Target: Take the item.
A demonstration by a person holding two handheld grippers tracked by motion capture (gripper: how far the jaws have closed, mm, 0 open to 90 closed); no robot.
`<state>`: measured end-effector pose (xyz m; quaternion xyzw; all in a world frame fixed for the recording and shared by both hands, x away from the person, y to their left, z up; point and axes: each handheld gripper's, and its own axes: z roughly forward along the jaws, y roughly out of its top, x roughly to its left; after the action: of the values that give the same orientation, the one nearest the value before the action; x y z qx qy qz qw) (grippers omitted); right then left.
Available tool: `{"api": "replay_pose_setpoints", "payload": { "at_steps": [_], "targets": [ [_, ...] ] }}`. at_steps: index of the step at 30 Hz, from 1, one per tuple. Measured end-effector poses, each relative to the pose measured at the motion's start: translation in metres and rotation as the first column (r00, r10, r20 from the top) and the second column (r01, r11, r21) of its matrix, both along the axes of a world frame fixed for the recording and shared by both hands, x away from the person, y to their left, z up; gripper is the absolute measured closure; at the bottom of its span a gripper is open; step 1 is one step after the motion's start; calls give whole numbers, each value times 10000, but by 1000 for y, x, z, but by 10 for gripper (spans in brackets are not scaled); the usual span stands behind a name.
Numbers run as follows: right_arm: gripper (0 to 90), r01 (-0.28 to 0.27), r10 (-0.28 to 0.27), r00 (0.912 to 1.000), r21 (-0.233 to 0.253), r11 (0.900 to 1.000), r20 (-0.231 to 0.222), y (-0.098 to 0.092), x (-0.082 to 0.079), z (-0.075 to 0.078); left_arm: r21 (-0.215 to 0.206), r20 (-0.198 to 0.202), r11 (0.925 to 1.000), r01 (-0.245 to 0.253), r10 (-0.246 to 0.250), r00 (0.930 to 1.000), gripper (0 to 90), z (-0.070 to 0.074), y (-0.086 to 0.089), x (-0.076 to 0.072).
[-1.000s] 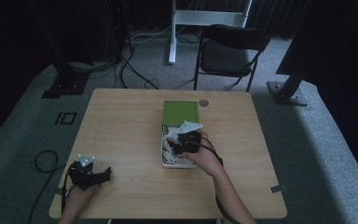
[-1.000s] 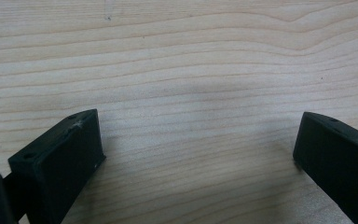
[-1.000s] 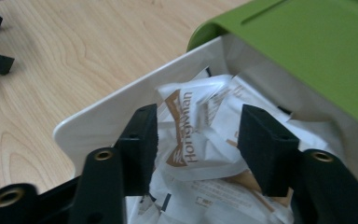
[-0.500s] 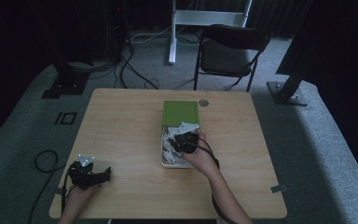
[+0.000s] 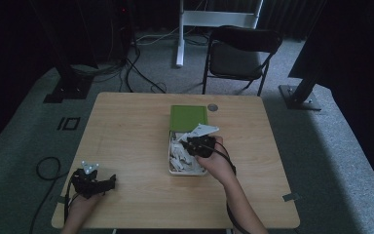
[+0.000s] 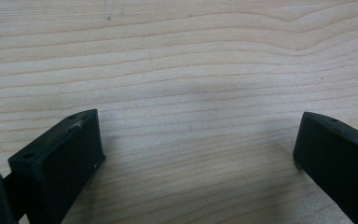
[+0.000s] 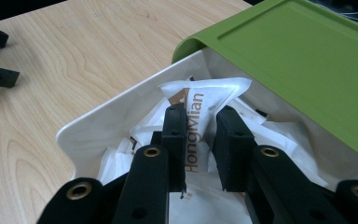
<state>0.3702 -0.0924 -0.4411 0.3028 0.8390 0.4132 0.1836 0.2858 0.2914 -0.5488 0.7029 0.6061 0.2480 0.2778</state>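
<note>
- A white packet (image 7: 200,105) printed "HongMian" stands on end in the white box (image 7: 98,123); its lower part is hidden behind the jaws, and its long axis runs up along them.
- The right gripper (image 7: 200,140) has its jaws closed to a narrow gap with the packet between them.
- A green lid (image 7: 303,60) covers the box's far half.
- The left gripper (image 6: 196,149) gapes wide over bare table (image 6: 191,60), holding nothing.
</note>
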Motion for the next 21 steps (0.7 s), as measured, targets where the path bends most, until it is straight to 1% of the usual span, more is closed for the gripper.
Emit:
{"api": "replay_pose_setpoints", "payload": {
  "at_steps": [3,8,10,11,12,21],
  "targets": [
    [757,53,-53,10000,126,9999,20,-6,-1,5,4,1,10000,5,-5,10000,21,0,0,0],
    [757,342,-347,9993,313,9989,153,-18,0,13,-7,0,10000,1,-1,10000,21,0,0,0],
    [757,490,-500,9985,461,9977,212,-24,0,16,-7,0,10000,1,-1,10000,21,0,0,0],
    [757,490,-500,9986,499,9976,188,-26,0,18,-8,-1,10000,1,-1,10000,21,0,0,0],
    [757,584,-596,9981,637,9963,160,-30,0,19,4,-12,10000,11,-11,10000,21,0,0,0],
    [757,1174,-1197,9925,767,9901,259,-52,1,24,-8,1,10000,-2,2,10000,21,0,0,0]
  ]
}}
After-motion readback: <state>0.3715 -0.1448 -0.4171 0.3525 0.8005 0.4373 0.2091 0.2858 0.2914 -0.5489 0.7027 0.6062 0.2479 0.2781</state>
